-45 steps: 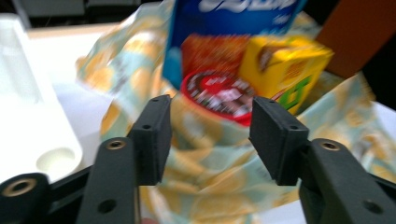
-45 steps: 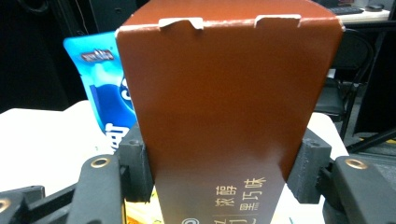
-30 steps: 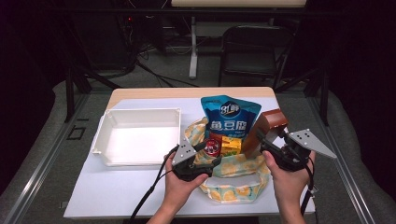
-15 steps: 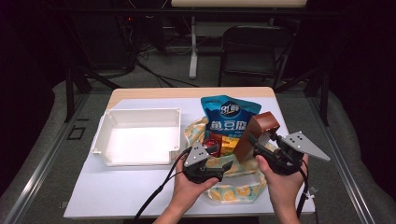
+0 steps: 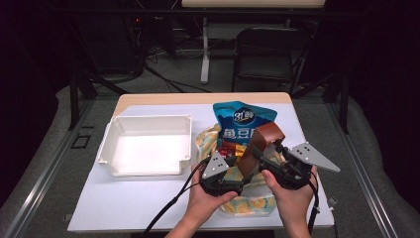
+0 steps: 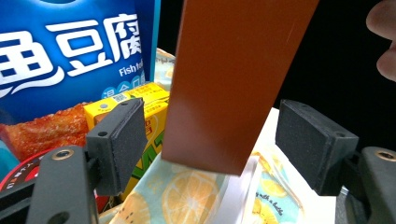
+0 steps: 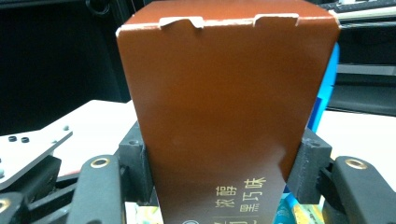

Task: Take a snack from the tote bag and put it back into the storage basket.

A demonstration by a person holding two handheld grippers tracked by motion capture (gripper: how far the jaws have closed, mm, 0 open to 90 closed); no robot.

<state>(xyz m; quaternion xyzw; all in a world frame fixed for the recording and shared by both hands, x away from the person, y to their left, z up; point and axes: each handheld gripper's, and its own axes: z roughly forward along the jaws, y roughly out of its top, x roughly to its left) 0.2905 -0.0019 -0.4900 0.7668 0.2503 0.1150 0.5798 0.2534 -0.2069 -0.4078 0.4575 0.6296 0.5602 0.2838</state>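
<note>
A tall brown box (image 5: pixel 262 139) with gold print is held tilted above the lemon-print cloth bag (image 5: pixel 247 204). My right gripper (image 5: pixel 261 152) is shut on it, both pads pressed against its sides (image 7: pixel 224 172). My left gripper (image 5: pixel 240 173) sits just left of the box's lower end. It is open, and the brown box (image 6: pixel 233 79) hangs between the pads with a gap on each side (image 6: pixel 215 140). A blue snack bag (image 5: pixel 241 120) stands behind the box. A yellow drink carton (image 6: pixel 150 99) and a red snack packet (image 6: pixel 42 131) lie by the left jaw.
An empty white tray (image 5: pixel 148 119) sits to the left on the white table top (image 5: pixel 124 203). A black chair (image 5: pixel 270 54) and cables stand beyond the far edge. The front left of the table is bare.
The two hands have come closer together: my right gripper carried the brown box to the left, and my left gripper moved right until its jaws came around the box's lower end.
</note>
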